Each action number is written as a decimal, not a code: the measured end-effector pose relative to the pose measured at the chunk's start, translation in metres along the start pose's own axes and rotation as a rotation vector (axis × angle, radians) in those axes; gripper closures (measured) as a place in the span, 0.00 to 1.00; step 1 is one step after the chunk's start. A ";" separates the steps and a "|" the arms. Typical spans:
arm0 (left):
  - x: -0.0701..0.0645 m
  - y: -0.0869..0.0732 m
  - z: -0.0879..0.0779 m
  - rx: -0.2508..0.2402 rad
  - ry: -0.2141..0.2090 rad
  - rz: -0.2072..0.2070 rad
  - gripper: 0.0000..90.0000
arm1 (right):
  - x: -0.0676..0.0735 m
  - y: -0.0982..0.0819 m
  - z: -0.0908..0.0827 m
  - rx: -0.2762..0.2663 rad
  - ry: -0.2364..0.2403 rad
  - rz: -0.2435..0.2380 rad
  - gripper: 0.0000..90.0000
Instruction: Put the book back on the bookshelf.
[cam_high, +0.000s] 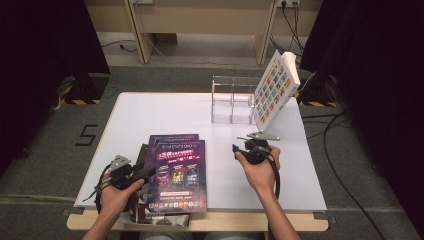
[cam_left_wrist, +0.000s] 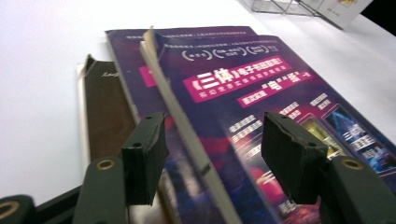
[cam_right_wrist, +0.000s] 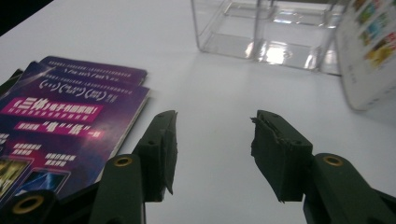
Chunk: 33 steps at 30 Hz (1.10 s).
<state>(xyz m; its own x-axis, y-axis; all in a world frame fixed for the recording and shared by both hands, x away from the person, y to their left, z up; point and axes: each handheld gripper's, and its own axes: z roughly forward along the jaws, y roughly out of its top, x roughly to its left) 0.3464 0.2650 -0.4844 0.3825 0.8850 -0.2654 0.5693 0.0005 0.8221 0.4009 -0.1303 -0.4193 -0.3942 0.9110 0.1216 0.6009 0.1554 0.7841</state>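
While both grippers' jaws stand apart, left gripper (cam_high: 145, 173) straddles top purple paperback book (cam_high: 181, 172); right gripper (cam_high: 239, 148) at its 3 o'clock

one overhead camera, two riding low on the grippers

high view looks forward and down over the whole worktop (cam_high: 150, 112); both gripper views skim close above it, sharing the purple booklets (cam_left_wrist: 261, 93) and the clear box (cam_right_wrist: 261, 32).
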 end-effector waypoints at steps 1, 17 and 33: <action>-0.001 0.000 0.002 0.004 0.001 -0.004 0.45 | 0.002 -0.001 0.002 0.004 0.013 0.003 0.55; 0.002 -0.002 0.015 0.077 -0.011 -0.032 0.47 | 0.039 -0.019 0.032 0.103 0.130 -0.028 0.55; -0.001 0.000 0.017 0.096 -0.034 -0.042 0.49 | 0.062 -0.030 0.055 0.191 0.226 -0.022 0.55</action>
<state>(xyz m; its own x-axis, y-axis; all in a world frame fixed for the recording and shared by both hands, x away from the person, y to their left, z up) 0.3585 0.2559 -0.4933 0.3805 0.8689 -0.3165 0.6517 -0.0091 0.7584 0.3968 -0.0579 -0.4687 -0.5405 0.8016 0.2554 0.7020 0.2624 0.6621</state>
